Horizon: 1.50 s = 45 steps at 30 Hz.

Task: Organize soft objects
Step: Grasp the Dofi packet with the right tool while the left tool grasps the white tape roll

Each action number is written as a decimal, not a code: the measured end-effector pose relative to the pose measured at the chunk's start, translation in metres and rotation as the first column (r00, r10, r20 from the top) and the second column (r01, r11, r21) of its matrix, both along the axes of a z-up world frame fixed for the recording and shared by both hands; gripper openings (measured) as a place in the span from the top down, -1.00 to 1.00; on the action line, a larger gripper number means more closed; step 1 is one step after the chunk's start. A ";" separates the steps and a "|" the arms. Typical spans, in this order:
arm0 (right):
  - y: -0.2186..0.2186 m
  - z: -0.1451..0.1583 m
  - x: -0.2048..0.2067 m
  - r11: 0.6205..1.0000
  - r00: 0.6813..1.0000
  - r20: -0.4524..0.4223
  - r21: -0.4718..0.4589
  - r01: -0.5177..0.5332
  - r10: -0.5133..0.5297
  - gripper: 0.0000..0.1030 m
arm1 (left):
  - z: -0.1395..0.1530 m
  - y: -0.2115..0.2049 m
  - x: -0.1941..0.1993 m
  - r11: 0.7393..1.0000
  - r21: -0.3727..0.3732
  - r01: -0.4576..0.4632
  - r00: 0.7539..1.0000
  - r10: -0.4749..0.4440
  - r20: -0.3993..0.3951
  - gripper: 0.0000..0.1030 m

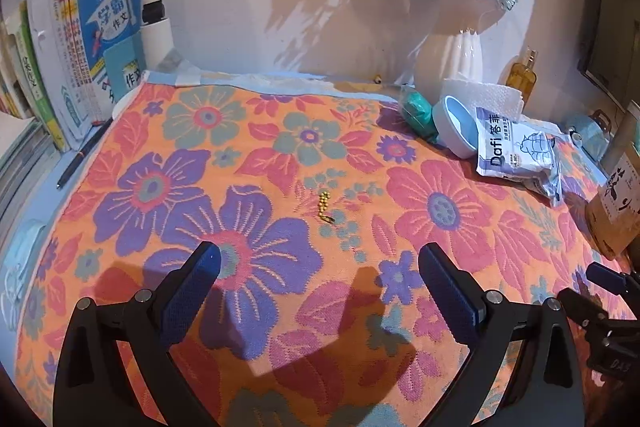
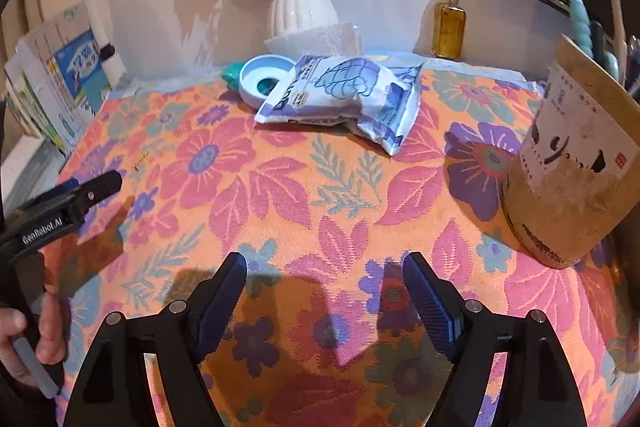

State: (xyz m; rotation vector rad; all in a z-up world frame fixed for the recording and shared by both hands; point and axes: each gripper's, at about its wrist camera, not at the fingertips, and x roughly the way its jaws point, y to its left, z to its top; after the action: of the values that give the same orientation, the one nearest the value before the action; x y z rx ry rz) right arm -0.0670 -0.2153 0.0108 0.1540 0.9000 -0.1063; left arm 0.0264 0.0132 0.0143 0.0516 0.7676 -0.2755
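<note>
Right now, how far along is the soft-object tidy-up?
Nothing looks done: the floral towel lies flat and spread. In hand: nothing; left gripper and right gripper are open above it. Left: the towel, and perhaps the blue-white soft pack.

Warm light, hard shadows, fisheye warp

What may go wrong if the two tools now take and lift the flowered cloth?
1. The small gold chain lies loose on the flowered cloth; it may slide off and get lost.
2. The blue-white pouch and the brown paper bag rest on the cloth, so a pull may tip or drag them.
3. The left tool and right tool are open and close together, so they may collide.
</note>
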 end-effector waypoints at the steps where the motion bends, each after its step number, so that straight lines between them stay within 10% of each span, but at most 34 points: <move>1: 0.002 -0.001 0.001 1.000 1.000 -0.006 -0.013 -0.007 0.007 -0.54 | 0.000 0.000 0.001 1.000 -0.001 0.001 1.000 -0.001 -0.002 -0.93; 15: 0.010 -0.005 0.005 0.999 0.999 -0.031 -0.042 -0.031 0.029 -0.59 | 0.001 0.001 0.001 1.000 -0.011 -0.003 1.000 0.003 -0.002 -0.93; 23: -0.005 0.003 0.011 0.988 0.989 -0.112 0.137 -0.076 0.092 -0.75 | 0.003 -0.008 0.030 0.995 -0.055 0.085 0.975 -0.095 -0.202 -0.90; 30: -0.002 0.035 0.073 0.983 0.996 -0.054 -0.166 -0.076 0.068 -0.77 | 0.026 -0.058 0.081 0.969 -0.229 0.093 0.971 -0.139 -0.193 -0.89; 37: -0.005 0.013 0.133 0.914 0.988 -0.071 -0.375 -0.154 0.137 -0.77 | -0.015 -0.094 0.121 0.934 -0.353 0.063 0.948 -0.167 -0.271 -0.25; 45: -0.005 -0.007 0.145 0.921 0.977 -0.042 -0.327 -0.211 0.209 -0.94 | -0.014 -0.098 0.120 0.932 -0.354 0.077 0.962 -0.162 -0.218 0.21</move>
State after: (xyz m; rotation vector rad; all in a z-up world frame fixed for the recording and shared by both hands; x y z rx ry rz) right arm 0.0785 -0.2203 0.0042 -0.2558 0.8867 -0.0561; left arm 0.1462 -0.0846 0.0004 -0.2708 0.9531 -0.5378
